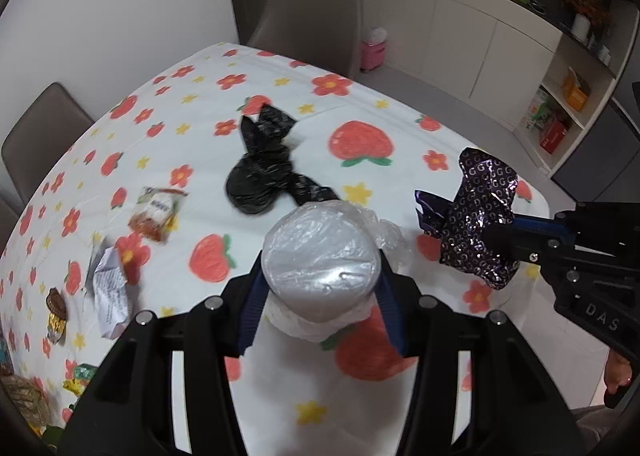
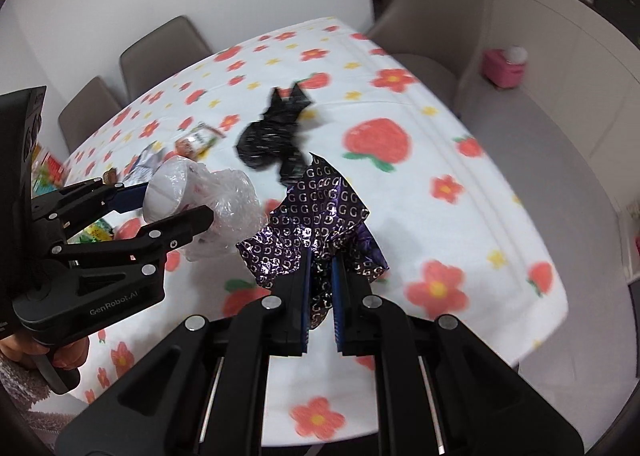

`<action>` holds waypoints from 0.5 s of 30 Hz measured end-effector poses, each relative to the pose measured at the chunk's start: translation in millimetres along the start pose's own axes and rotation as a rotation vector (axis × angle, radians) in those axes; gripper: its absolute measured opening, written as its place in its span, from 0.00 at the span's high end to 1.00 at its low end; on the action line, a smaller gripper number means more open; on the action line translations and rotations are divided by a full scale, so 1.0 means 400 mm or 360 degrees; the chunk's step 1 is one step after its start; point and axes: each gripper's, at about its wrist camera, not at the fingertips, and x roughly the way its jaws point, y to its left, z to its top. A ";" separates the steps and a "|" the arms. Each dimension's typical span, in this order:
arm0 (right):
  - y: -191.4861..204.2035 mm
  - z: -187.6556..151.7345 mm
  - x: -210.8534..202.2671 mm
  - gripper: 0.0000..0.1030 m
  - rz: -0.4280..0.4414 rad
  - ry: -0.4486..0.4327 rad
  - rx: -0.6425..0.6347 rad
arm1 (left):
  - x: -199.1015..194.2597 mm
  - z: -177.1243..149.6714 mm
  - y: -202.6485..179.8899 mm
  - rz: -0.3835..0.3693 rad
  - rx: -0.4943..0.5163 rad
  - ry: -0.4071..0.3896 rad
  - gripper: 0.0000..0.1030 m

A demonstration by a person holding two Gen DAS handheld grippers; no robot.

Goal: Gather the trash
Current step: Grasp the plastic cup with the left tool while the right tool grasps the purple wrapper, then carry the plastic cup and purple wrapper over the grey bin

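My left gripper (image 1: 320, 280) is shut on a white cup wrapped in crinkled clear plastic (image 1: 320, 256), held above the flowered tablecloth (image 1: 280, 104). My right gripper (image 2: 322, 272) is shut on a crumpled purple foil wrapper with a silver G pattern (image 2: 320, 208), also held clear of the table. In the left wrist view the right gripper (image 1: 506, 246) and the wrapper (image 1: 480, 212) hang to the right of the cup. The right wrist view shows the left gripper (image 2: 172, 208) with the cup (image 2: 166, 186) at the left. A knotted black plastic bag (image 1: 260, 176) (image 2: 272, 136) lies mid-table beyond both.
On the table's left lie a snack packet (image 1: 156, 214), crumpled paper (image 1: 110, 296), a gold wrapper (image 1: 56, 312) and more packets (image 1: 24, 396). Grey chairs (image 1: 316, 12) stand at the far and left sides. A pink bin (image 2: 504, 62) stands on the floor by white cabinets.
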 end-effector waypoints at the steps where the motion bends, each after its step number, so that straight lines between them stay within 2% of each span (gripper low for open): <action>1: -0.023 -0.011 -0.017 0.92 -0.0023 -0.0016 0.0033 | 0.001 0.005 -0.026 -0.0019 0.0031 -0.0002 0.51; 9: -0.259 -0.145 -0.174 0.92 -0.0206 -0.0110 0.0317 | 0.006 0.046 -0.318 -0.0196 0.0289 -0.0012 0.51; 15: -0.441 -0.277 -0.298 0.92 -0.0340 -0.0121 0.0462 | 0.016 0.029 -0.576 -0.0320 0.0418 0.0016 0.51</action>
